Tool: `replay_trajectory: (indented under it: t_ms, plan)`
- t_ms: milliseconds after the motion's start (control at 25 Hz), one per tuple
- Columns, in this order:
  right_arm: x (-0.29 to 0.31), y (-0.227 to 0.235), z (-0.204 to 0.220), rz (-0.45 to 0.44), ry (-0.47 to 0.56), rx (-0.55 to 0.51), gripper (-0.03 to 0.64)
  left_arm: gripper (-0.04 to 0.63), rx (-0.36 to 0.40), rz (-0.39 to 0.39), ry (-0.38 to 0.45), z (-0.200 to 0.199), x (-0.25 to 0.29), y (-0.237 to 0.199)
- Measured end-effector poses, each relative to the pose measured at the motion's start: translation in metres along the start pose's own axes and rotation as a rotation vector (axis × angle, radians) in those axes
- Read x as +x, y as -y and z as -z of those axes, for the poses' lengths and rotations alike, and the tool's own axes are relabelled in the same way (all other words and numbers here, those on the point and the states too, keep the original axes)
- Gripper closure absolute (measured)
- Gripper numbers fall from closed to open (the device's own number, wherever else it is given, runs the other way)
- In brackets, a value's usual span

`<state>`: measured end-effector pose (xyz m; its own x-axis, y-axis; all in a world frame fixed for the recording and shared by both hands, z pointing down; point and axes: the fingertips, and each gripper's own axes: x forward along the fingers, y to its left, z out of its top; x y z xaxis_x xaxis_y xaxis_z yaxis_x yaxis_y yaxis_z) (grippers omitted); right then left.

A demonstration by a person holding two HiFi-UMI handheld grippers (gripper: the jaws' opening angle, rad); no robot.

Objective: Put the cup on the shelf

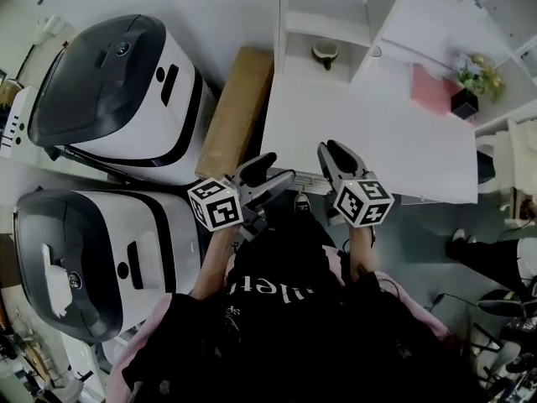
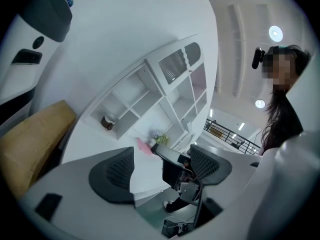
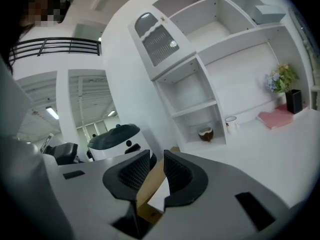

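Far across the white worktop point(image 1: 361, 141), in the lowest compartment of the shelf point(image 1: 302, 23), sits the cup point(image 1: 325, 53): small, rounded, dark brown with a pale rim, and too small to show whether it has a handle. By the worktop's near edge, the left tongs point(image 2: 162, 166) gape wide and empty; the right tongs point(image 3: 156, 164) are narrowed to a slim gap, gripping nothing.
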<state>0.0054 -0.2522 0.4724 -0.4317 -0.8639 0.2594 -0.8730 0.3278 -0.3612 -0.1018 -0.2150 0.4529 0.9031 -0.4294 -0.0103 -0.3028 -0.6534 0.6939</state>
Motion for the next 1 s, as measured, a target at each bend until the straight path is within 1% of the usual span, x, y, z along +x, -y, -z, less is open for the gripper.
replay_trajectory:
  t_ms: [200, 320, 520, 720, 1000]
  plan:
    - [-0.040, -0.045, 0.016, -0.015, 0.012, 0.000, 0.508, 0.275, 0.066, 0.000, -0.019, 0.022, -0.032, 0.022]
    - [-0.058, -0.064, 0.022, -0.017, 0.010, -0.013, 0.508, 0.346, 0.087, 0.004, -0.012, 0.029, -0.043, 0.033]
    - [-0.080, -0.084, 0.022, -0.024, 0.008, -0.027, 0.509, 0.453, 0.090, 0.017, 0.005, 0.033, -0.049, 0.048]
    - [-0.094, -0.092, 0.021, -0.032, 0.005, -0.052, 0.514, 0.513, 0.109, 0.012, 0.009, 0.035, -0.048, 0.060]
    - [-0.131, -0.087, 0.027, -0.034, 0.015, -0.072, 0.535, 0.538, 0.166, -0.005, -0.006, 0.051, -0.038, 0.090]
